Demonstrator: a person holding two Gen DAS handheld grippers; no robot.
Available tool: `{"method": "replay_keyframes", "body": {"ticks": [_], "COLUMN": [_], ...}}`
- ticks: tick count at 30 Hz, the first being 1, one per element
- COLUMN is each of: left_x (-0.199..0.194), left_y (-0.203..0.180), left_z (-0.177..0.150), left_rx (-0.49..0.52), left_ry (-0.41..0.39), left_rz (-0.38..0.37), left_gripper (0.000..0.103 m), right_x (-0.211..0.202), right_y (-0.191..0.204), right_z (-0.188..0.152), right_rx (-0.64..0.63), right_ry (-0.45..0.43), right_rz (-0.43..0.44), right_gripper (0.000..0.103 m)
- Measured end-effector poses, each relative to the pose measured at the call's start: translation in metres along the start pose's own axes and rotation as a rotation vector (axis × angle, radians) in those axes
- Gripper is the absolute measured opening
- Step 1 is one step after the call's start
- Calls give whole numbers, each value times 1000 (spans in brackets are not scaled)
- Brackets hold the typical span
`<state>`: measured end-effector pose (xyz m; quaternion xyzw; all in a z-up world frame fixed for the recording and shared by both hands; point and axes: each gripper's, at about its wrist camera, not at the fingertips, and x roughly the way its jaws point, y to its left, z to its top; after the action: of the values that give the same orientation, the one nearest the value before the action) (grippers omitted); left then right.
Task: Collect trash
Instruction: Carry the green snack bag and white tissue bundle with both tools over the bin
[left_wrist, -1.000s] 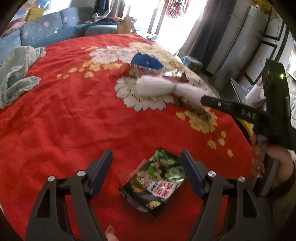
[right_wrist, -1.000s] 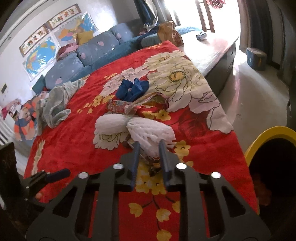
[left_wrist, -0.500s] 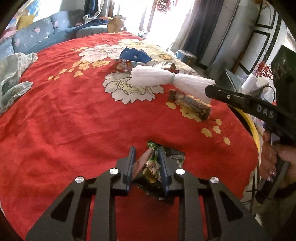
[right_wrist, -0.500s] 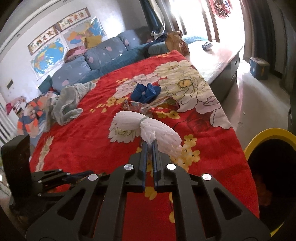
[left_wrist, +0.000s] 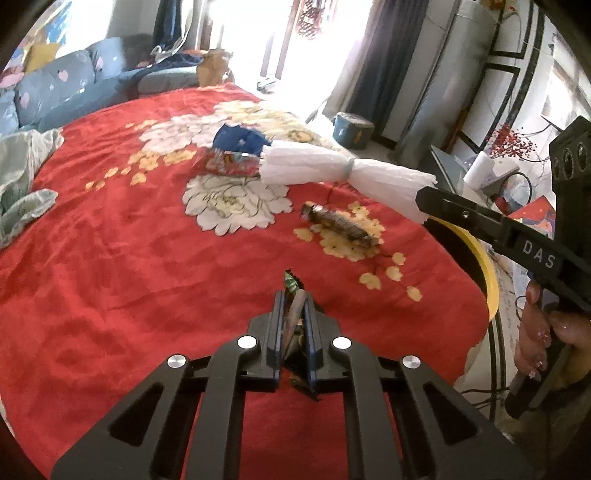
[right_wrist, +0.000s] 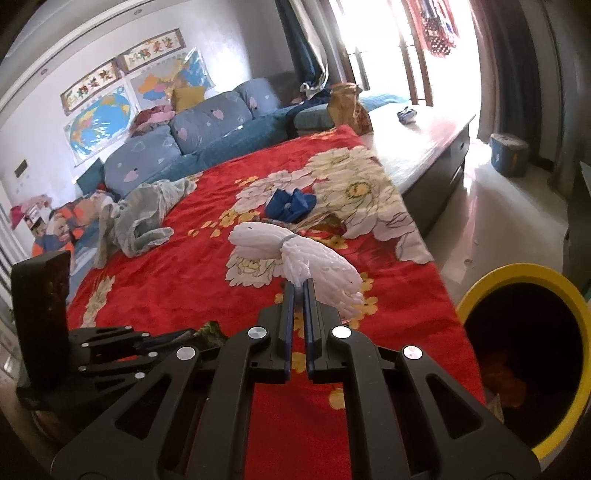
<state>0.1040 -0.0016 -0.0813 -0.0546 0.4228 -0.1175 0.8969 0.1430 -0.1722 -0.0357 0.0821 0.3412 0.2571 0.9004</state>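
Observation:
My left gripper (left_wrist: 293, 299) is shut on a crumpled green-and-black snack wrapper (left_wrist: 291, 281), held just above the red flowered blanket (left_wrist: 110, 258). In the right wrist view that wrapper (right_wrist: 210, 328) shows at the left gripper's tip, low on the left. My right gripper (right_wrist: 299, 286) is shut on one end of a white foam net sleeve (right_wrist: 295, 251) tied in the middle, lifted off the blanket. In the left wrist view the sleeve (left_wrist: 314, 166) hangs out from the right gripper (left_wrist: 421, 201). A yellow-rimmed bin (right_wrist: 517, 271) stands beside the bed at the right.
A brown wrapper (left_wrist: 340, 225) lies on a yellow flower print. Farther back are a red shiny wrapper (left_wrist: 232, 164) and a blue crumpled piece (right_wrist: 290, 205). A grey-green cloth (right_wrist: 144, 214) lies at the left, sofa cushions behind. A hand (left_wrist: 535, 332) grips the right handle.
The left gripper closed on the snack wrapper and lifted it. The right gripper closed on the white foam sleeve and raised it off the blanket, uncovering the brown wrapper.

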Motion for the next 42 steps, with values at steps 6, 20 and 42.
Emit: {"method": "replay_keyframes", "body": {"ticks": [6,20,42], "left_x": [-10,-28,-38], "left_y": [-4,-21,-60], "left_z": [5,17,36], "left_rx": [4,31,102], "left_ry": [-31,-82,-137], "left_rz": [-7,-32,-60], "left_gripper": [8,8,8], "right_x": [-12,-33,-73], "right_y": [-12,-31,-62], "right_z": [2,3,-4], "right_rx": [29,66,122], "right_ry": [-27,-69,-132], "right_rz": [-19,-64,-128], "right_gripper": [2,2,2]}}
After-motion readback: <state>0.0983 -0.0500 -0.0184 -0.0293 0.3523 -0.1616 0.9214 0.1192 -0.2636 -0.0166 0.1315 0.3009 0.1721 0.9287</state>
